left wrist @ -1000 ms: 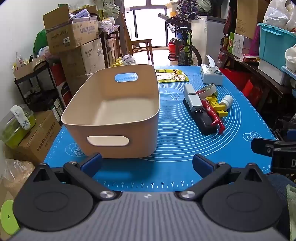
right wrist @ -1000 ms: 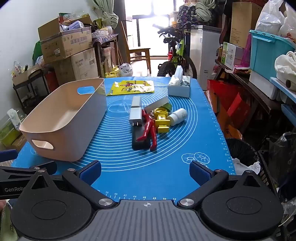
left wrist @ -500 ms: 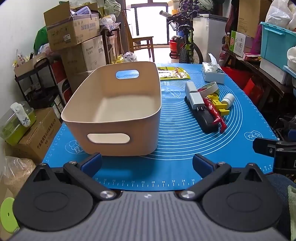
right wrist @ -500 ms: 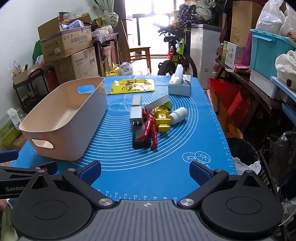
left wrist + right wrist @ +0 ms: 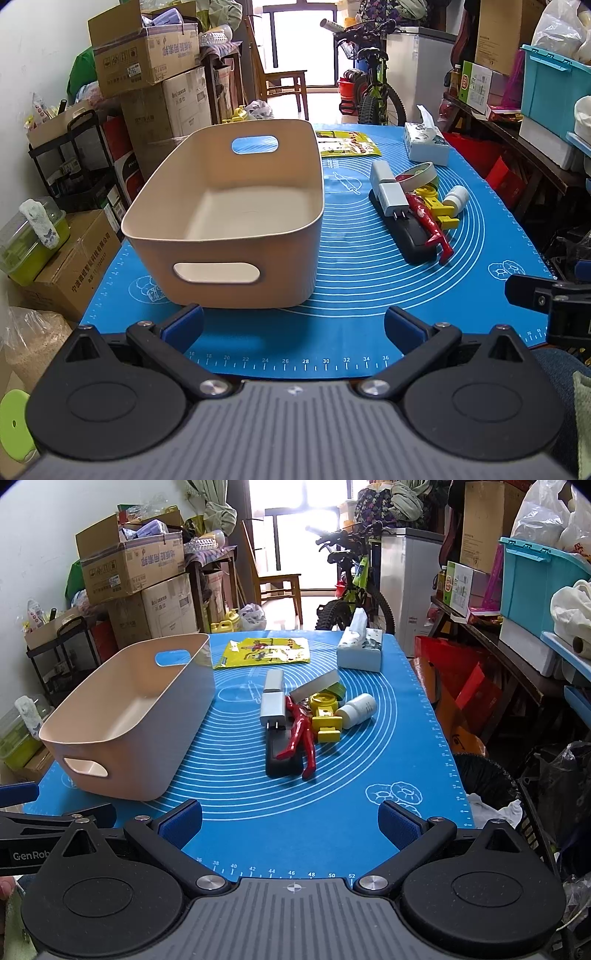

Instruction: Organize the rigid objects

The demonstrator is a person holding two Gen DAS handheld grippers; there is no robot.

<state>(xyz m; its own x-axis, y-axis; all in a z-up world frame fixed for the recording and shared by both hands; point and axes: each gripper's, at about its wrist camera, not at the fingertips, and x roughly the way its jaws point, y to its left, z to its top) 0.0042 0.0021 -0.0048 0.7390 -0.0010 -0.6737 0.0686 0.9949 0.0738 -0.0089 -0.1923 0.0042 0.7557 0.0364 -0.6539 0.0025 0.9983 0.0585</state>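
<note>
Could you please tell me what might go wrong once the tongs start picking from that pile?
The red figure lies across the black block and against the yellow toy, so lifting one may drag its neighbours. The white bottle lies on its side and could roll across the mat.

Stacked cardboard boxes [image 5: 144,55] line the white wall [image 5: 33,44]. A wooden chair [image 5: 277,583] and bicycle [image 5: 351,590] stand before the bright window [image 5: 299,528].

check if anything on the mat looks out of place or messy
Nothing is spilled or broken. The beige bin is empty, while the rigid items lie jumbled beside it: a red figure and white charger overlapping a black device.
</note>
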